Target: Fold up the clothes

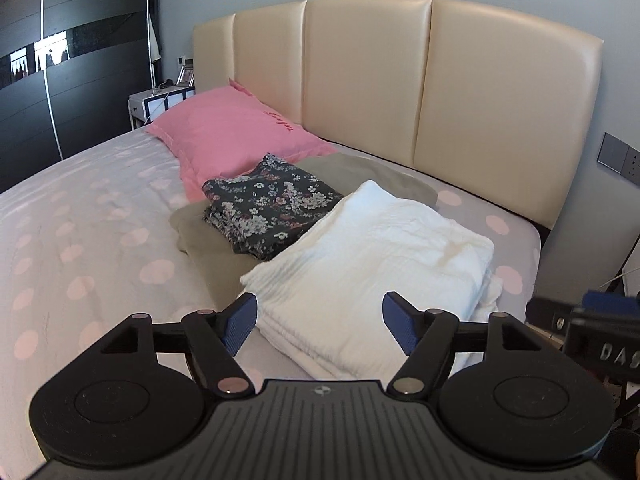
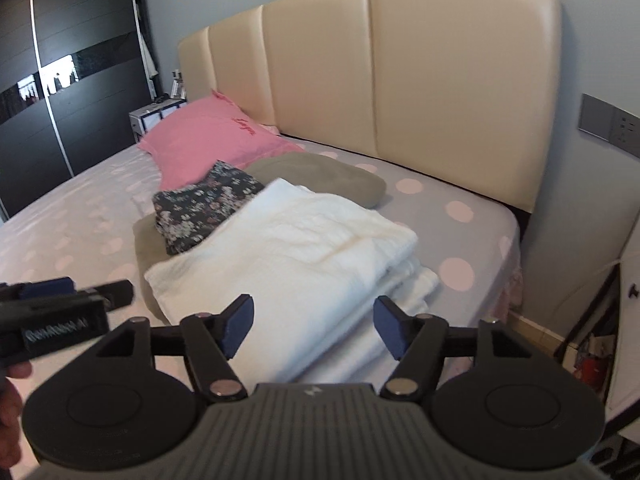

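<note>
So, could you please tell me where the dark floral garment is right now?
In both wrist views, the floral garment lies folded on the olive cloth, between the pink pillow and the white stack.

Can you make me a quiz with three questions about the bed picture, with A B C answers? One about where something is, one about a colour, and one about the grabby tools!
1. Where does the flowery cloth lie?
A. On the olive cloth
B. On the floor
C. Atop the headboard

2. What colour is the pillow?
A. Green
B. Pink
C. Blue

3. How are the two tools?
A. Both shut on cloth
B. One open, one shut
C. Both open, holding nothing

Answers:
1 A: the olive cloth shows on both sides of the flowery one.
2 B: it is plainly pink against the beige headboard.
3 C: the left tool and right tool show wide gaps over the white cloth.
</note>
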